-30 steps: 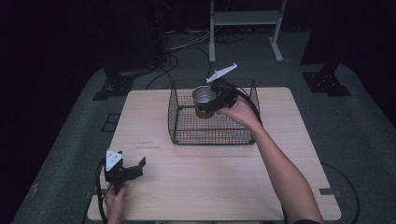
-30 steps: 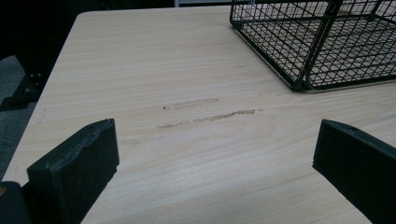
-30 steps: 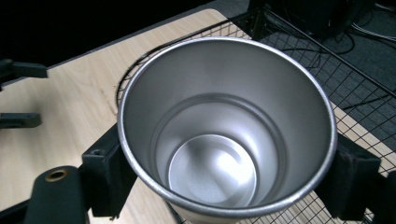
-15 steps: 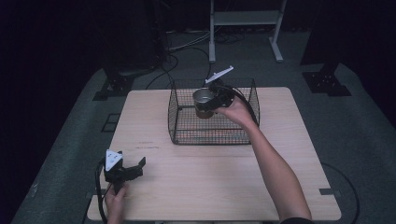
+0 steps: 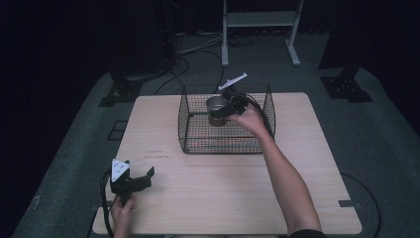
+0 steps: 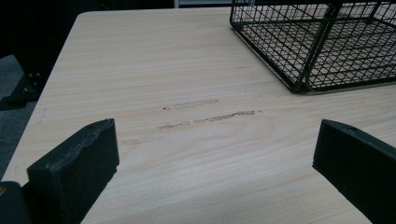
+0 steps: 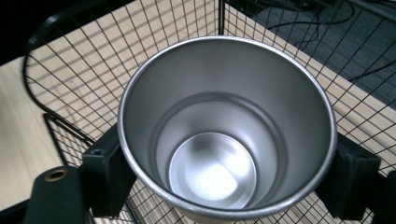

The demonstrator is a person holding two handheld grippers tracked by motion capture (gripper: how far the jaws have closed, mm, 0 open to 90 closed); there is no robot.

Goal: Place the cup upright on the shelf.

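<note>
This looks like a lab or recording studio rather than a home: a plain light-wood table (image 5: 223, 198) stands alone on dark grey carpet (image 5: 376, 134), ringed by darkness. Black cables (image 5: 198, 49) snake over the floor behind it, flat black stand feet (image 5: 346, 89) sit at the table's far corners, and a white metal frame on two legs (image 5: 260, 29) stands at the back. A black wire-mesh basket (image 5: 198, 134) rests on the tabletop

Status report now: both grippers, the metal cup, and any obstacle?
Right gripper shut on metal cup, held upright above the wire basket. Left gripper open, low over the table, holding nothing. Cup empty; nothing seen in the basket beneath it.
</note>
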